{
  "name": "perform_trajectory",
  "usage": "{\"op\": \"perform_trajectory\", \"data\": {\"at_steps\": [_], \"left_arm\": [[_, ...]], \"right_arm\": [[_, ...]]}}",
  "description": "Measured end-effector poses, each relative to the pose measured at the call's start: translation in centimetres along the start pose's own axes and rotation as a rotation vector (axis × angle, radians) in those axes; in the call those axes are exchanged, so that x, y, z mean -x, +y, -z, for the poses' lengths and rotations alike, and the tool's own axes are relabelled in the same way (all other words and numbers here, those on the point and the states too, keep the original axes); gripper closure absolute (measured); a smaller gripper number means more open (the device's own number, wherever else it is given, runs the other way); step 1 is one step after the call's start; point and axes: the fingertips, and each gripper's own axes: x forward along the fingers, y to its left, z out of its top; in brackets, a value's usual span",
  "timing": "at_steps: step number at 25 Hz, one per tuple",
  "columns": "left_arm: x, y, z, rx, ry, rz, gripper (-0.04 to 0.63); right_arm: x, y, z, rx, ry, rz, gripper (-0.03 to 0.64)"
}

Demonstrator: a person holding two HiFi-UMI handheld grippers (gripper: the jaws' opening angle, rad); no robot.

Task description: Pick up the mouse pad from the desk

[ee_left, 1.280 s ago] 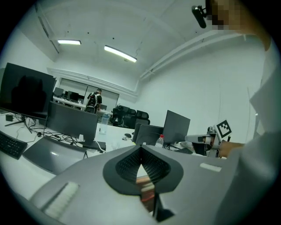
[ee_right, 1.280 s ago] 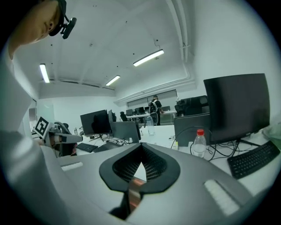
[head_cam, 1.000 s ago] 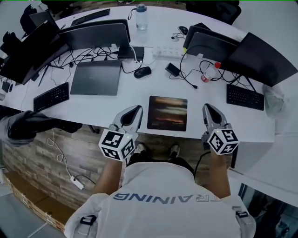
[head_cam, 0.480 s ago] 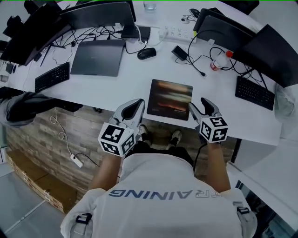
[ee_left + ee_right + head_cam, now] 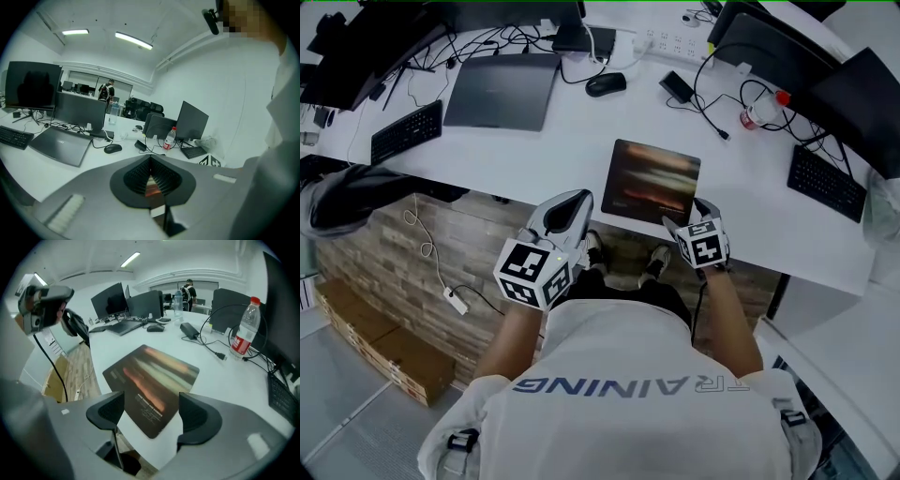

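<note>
Now the right gripper (image 5: 152, 411) has dropped to the near edge of the desk (image 5: 572, 155). Its jaws have just been opening to their widest, so the near corner of the mouse pad (image 5: 150, 380) lies between them untouched (nothing presses it yet). A second ago this gripper hung to the right of it, jaws together. The left gripper (image 5: 572, 200), closed and empty, sits just left. Farther off lie a computer mouse (image 5: 607, 84) and a laptop (image 5: 502, 89). Closing on that corner looks like the next step.
</note>
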Motion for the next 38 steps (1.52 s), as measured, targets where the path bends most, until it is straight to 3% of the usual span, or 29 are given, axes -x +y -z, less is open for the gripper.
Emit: {"op": "perform_trajectory", "data": {"at_steps": [6, 15, 21, 24, 26, 27, 33, 38], "left_arm": [[0.1, 0.5, 0.7, 0.013, 0.020, -0.002, 0.595], [-0.2, 0.8, 1.4, 0.021, 0.029, 0.003, 0.595], [-0.4, 0.6, 1.1, 0.014, 0.023, 0.006, 0.595], [-0.1, 0.4, 0.9, 0.009, 0.015, 0.001, 0.595], [0.1, 0.3, 0.6, 0.008, 0.006, 0.001, 0.595], [0.2, 0.3, 0.3, 0.011, 0.000, 0.003, 0.595], [0.7, -0.4, -0.9, 0.014, -0.038, 0.015, 0.595], [1.0, -0.9, -2.2, 0.005, -0.070, 0.029, 0.595]], "right_arm": [[-3.3, -0.5, 2.7, 0.006, 0.104, 0.022, 0.232], [-3.6, -0.7, 3.0, 0.004, 0.091, 0.030, 0.243], [-3.6, -1.0, 2.7, 0.013, 0.105, 0.032, 0.318], [-3.6, -0.4, 2.6, 0.037, 0.103, 0.026, 0.392], [-3.3, 0.2, 1.9, 0.055, 0.069, 0.027, 0.532], [-3.0, 0.3, 1.5, 0.054, 0.045, 0.027, 0.560], [-0.6, 0.7, 0.1, 0.011, -0.035, 0.001, 0.574], [2.4, 1.0, -2.9, -0.063, -0.171, -0.035, 0.574]]}}
